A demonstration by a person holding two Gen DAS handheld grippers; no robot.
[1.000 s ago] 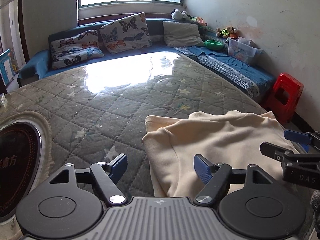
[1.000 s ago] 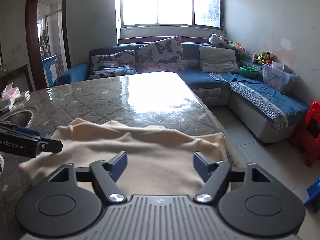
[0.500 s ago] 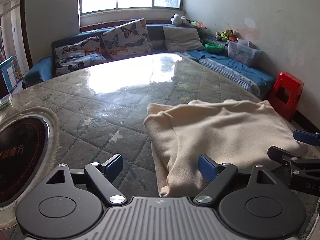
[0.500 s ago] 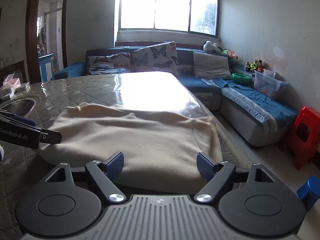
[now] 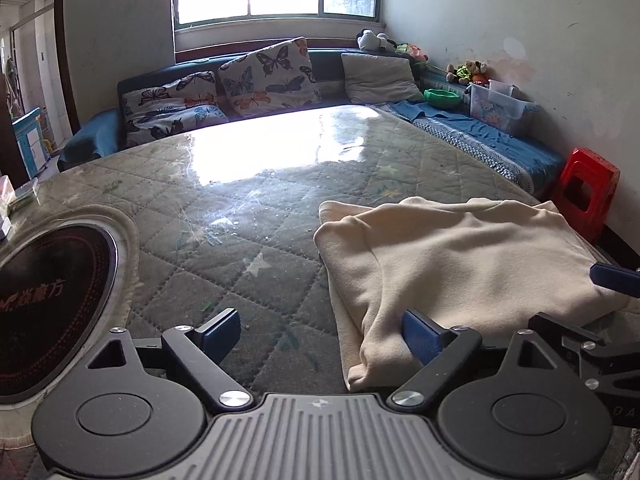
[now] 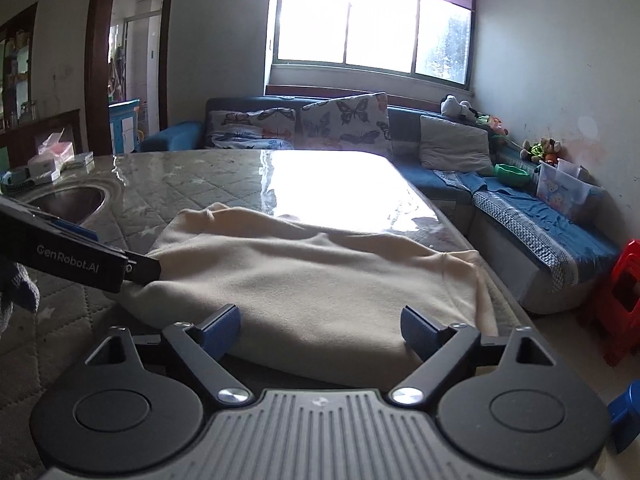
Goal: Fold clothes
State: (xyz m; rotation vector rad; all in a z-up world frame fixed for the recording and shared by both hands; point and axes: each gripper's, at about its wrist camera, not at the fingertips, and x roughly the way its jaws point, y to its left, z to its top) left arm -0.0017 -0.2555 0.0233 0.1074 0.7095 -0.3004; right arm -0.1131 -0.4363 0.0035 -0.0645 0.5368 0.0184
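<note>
Cream garment (image 5: pixel 460 256) folded flat on counter (image 5: pixel 248 200) | left gripper (image 5: pixel 320 330) fingers spread, right pad at garment edge | right gripper (image 6: pixel 320 326) fingers spread, garment ahead between them

Bare quilted table (image 5: pixel 256 216) stretches left of the cream garment (image 5: pixel 460 256); the inset cooktop (image 5: pixel 48 304) and boxes (image 6: pixel 52 160) crowd the far-left edge.

One cream garment (image 5: pixel 460 256), two hand-held grippers (image 5: pixel 320 332) (image 6: pixel 320 330)
</note>
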